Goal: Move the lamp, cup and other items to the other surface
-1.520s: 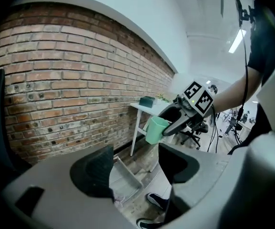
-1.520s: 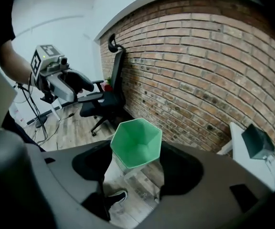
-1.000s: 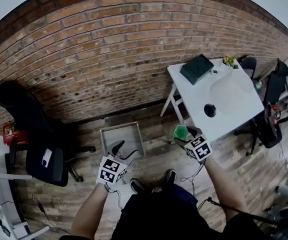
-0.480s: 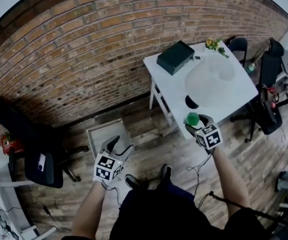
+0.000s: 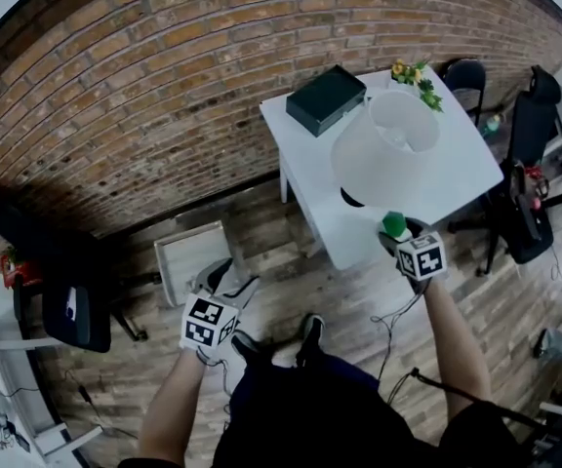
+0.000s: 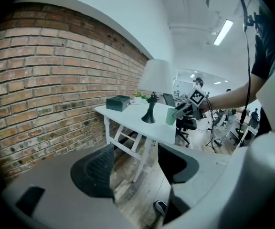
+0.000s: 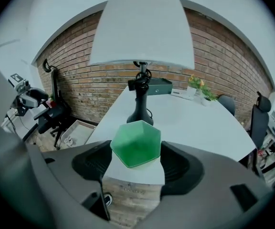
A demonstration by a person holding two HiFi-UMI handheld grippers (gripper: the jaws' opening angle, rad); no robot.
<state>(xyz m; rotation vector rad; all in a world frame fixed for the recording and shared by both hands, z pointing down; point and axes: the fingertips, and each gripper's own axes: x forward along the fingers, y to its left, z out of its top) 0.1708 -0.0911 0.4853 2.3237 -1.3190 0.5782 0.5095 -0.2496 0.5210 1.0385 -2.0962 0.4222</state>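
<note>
Right tongs (image 7: 136,165), gripping the green cup (image 7: 135,143), are arriving over the bench (image 5: 457,169) edge beside the lamp (image 5: 383,149); the cup is probably light, rigid and slippery, best squeezed mid-wall; left tongs (image 5: 230,279) are hanging open, empty

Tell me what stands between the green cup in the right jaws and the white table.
Nothing visible does. The green cup hangs at the white table's bare near edge; the lamp stands farther in, behind the cup.
</note>
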